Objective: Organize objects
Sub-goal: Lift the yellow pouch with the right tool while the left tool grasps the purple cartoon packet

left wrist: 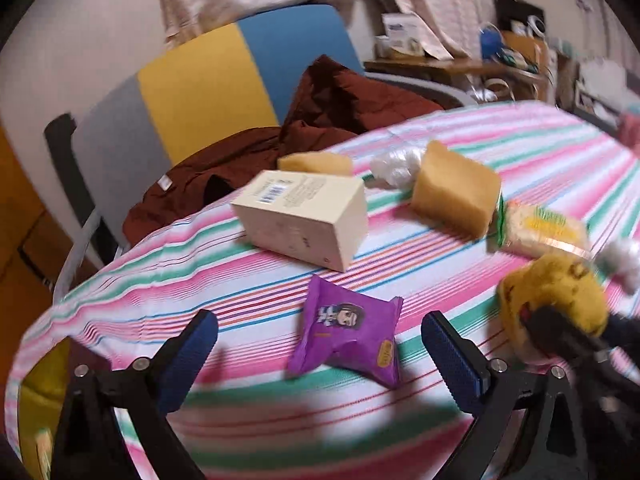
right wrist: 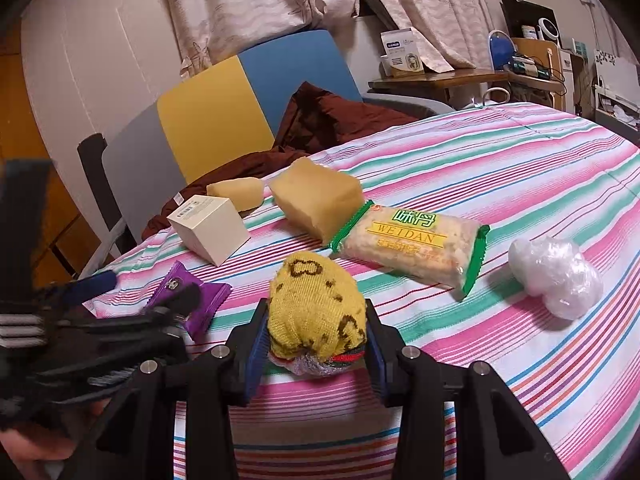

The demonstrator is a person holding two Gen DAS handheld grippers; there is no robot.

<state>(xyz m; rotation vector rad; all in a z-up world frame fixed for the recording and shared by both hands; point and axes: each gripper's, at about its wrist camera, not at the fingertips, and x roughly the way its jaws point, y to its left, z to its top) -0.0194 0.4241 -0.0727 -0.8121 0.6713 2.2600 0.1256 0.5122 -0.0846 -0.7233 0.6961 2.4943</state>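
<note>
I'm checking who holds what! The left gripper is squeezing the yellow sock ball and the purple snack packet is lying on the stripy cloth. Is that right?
Not quite. The right gripper is squeezing the yellow sock ball, as the right wrist view shows. The left gripper is open. The purple snack packet is lying on the stripy cloth.

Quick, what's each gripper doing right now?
Left gripper: open, empty, purple packet between its jaws.
Right gripper: shut on yellow sock ball.
</note>
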